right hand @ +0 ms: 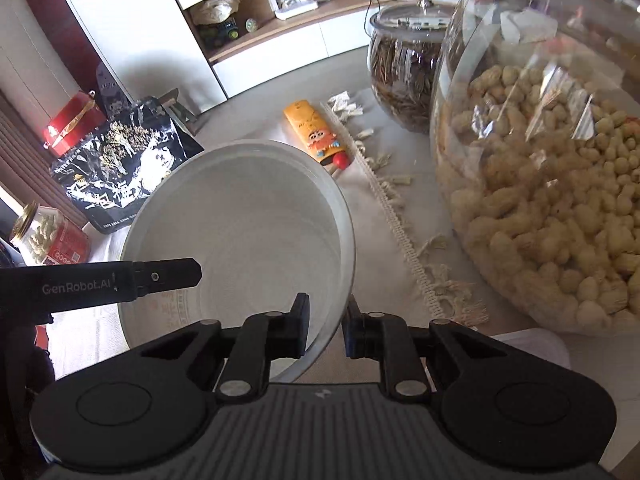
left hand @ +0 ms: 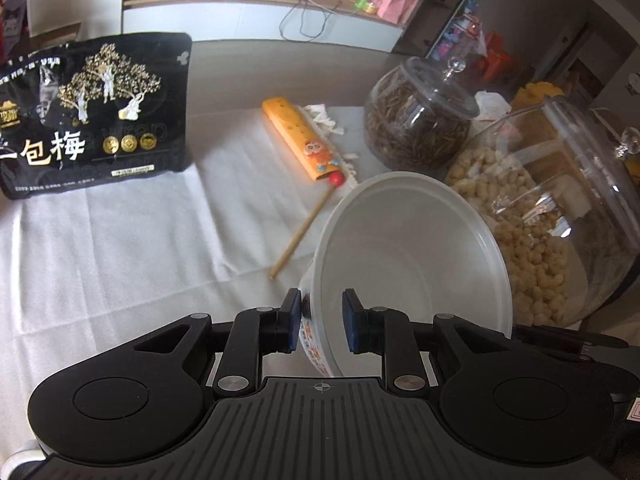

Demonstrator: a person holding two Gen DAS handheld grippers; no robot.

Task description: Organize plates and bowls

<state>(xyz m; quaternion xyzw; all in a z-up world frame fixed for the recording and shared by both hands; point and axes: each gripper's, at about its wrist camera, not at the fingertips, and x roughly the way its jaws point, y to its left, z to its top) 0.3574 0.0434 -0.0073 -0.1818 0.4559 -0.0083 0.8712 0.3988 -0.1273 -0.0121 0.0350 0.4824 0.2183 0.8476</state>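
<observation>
- The left gripper (left hand: 320, 322), low centre of its own view, straddles the near wall of the bowl (left hand: 416, 248): one blue pad outside on the printed side, the other inside. The outer pad touches the wall, but a gap shows at the inner pad, so the jaws look spread around the rim, not clamped.
- The right gripper (right hand: 326, 330), low centre of its view, has its jaws pressed close on the rim of the same bowl (right hand: 240, 216), one pad inside, one outside: a pinch on the rim.
- In the right view a black finger of the left gripper reaches in from the left edge over the bowl's far rim.
- The bowl is white, empty and tilted, its mouth towards the cameras. I cannot tell whether its base touches the cloth (left hand: 140, 248).
- Just right of the bowl is the peanut jar (left hand: 560, 220), very near; behind it the seed jar (left hand: 416, 120).
- Up and left of the bowl lie a stick (left hand: 300, 236) and an orange case (left hand: 304, 144); a black bag (left hand: 92, 116) stands at upper left.
- Risks, as I judge them: with one loose hold, the bowl may pivot on the right pinch and slip; a swing rightwards could knock the peanut jar; uneven pulls from the two hands could twist the thin rim free.
</observation>
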